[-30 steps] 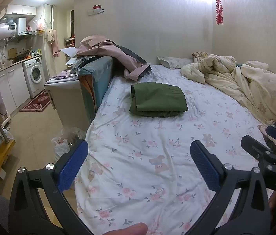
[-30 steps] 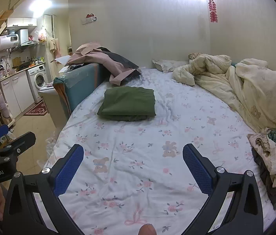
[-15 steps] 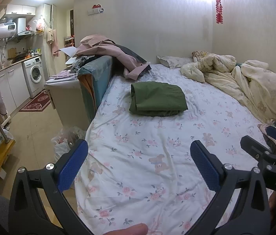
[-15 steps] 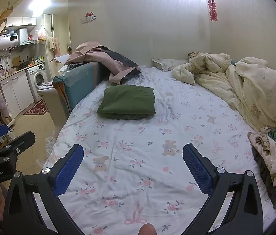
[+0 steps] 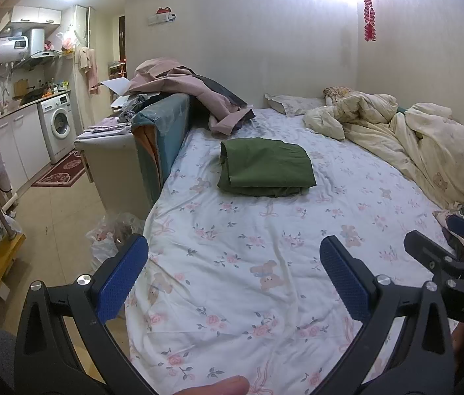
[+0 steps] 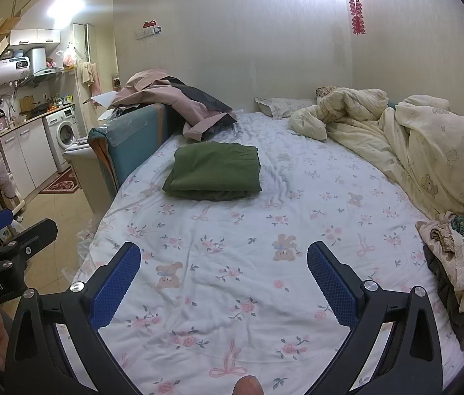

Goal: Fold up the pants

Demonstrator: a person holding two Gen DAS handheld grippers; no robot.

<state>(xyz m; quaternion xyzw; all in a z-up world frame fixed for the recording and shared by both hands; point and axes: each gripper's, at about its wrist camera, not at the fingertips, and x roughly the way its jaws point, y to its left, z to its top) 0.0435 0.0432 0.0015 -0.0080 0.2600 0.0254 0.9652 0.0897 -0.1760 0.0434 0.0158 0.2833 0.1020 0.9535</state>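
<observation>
Dark green pants [image 5: 266, 168] lie folded in a flat rectangle on the flowered bed sheet, far ahead of both grippers; they also show in the right wrist view [image 6: 214, 171]. My left gripper [image 5: 232, 275] is open and empty, held above the near part of the bed. My right gripper [image 6: 223, 276] is open and empty, also above the near part of the bed. The right gripper shows at the right edge of the left wrist view [image 5: 452, 256], and the left gripper at the left edge of the right wrist view [image 6: 8, 240].
A cream duvet [image 6: 413, 144] is heaped along the bed's right side. A pile of clothes [image 6: 459, 256] lies at the near right. A teal sofa [image 5: 163, 131] with pink garments [image 5: 192, 85] stands left of the bed. A kitchen with a washing machine [image 5: 56, 125] is far left.
Both views have shifted only slightly; the pants sit a touch higher in frame. Both grippers stay open and empty.
</observation>
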